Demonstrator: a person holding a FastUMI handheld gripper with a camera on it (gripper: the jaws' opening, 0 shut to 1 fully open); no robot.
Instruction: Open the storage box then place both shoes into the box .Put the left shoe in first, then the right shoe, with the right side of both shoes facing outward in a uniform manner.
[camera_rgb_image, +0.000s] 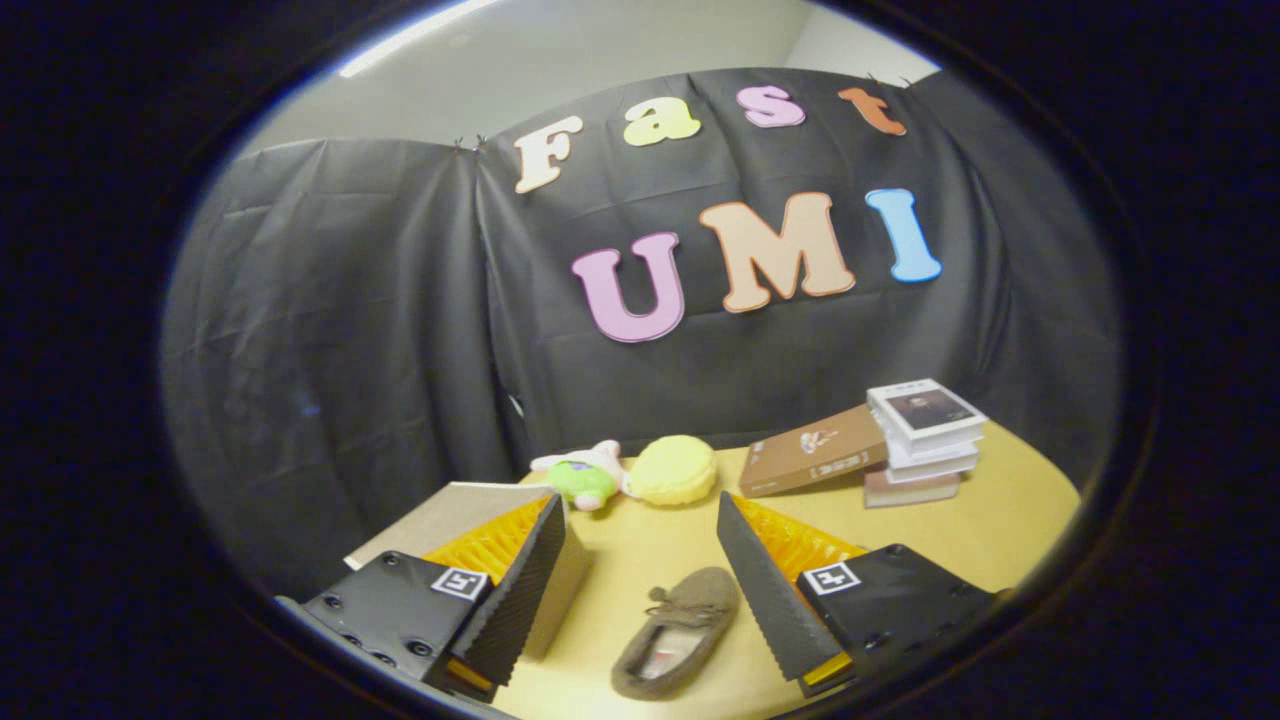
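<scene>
Yellow table (1000, 520) is carrying a brown shoe (675, 632) near its front edge, its writing illegible. Gripper (640, 550) is hovering above it, fingers standing wide apart, gripping nothing.

Booth: my view past the table.

I see a tan table (1000, 530) backed by black cloth (350, 330) hanging in creased folds, two panels pinned together at the top. Above it I make out a pale wall (560, 60) and a bright light strip (410, 38).
</scene>
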